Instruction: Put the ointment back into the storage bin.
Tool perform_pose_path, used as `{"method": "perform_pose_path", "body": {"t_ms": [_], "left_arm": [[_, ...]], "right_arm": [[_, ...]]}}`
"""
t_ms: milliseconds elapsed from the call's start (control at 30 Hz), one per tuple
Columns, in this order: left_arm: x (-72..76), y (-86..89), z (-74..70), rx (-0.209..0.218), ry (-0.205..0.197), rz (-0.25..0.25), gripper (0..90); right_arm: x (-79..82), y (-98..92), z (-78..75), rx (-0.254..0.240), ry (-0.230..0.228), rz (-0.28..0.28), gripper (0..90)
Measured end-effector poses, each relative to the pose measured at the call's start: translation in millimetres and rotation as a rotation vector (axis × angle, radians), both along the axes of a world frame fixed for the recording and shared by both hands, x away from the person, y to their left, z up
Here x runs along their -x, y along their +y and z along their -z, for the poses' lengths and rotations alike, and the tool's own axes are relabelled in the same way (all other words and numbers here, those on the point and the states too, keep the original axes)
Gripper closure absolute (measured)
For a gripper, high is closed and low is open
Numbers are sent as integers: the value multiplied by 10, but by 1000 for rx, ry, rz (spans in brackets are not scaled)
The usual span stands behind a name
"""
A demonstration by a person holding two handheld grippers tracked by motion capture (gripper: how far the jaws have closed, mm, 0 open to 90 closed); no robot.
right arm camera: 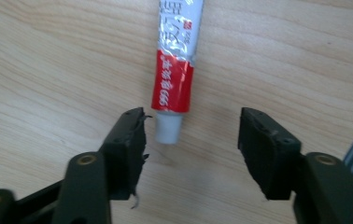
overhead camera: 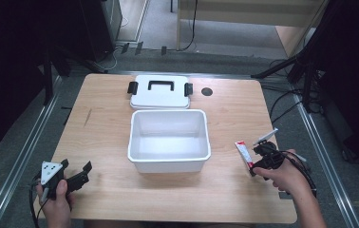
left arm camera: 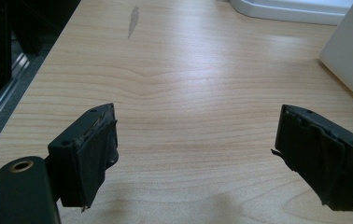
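A red-and-silver squeeze tube with a white cap (right arm camera: 174,70) lies flat on the light wooden table (overhead camera: 101,137), right of the open white plastic box (overhead camera: 169,159). The right gripper (right arm camera: 191,140) stands over its cap end, jaws apart, not pressing it. The left gripper (left arm camera: 195,154) is spread wide over bare wood.

Left gripper (left arm camera: 195,154) and right gripper (right arm camera: 191,149), jaws apart, low.

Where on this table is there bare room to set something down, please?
Bare wood lies left of the white bin, up to the table edge, and along the near edge between both hands. It is crowded behind the bin, where the lid lies, and by the red-and-white tube.
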State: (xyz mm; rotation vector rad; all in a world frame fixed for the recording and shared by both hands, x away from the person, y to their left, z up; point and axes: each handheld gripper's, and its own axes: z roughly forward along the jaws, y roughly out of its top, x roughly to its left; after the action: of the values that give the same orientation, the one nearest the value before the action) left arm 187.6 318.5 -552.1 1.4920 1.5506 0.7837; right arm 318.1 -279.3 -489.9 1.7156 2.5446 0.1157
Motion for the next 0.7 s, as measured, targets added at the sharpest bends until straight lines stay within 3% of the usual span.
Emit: {"method": "perform_pose_path", "body": {"t_ms": [133,267,700], "left_arm": [[-1,2,-1,2,3,1,136],[0,5,-1,0,5,4,137],[-6,3,1,8,5,9,138]], "right_arm": [[-99,50,-17,-12,34,10,498],[-187,99,20,7,65,10,517],[-347,180,123,26,97,-13,642]]}}
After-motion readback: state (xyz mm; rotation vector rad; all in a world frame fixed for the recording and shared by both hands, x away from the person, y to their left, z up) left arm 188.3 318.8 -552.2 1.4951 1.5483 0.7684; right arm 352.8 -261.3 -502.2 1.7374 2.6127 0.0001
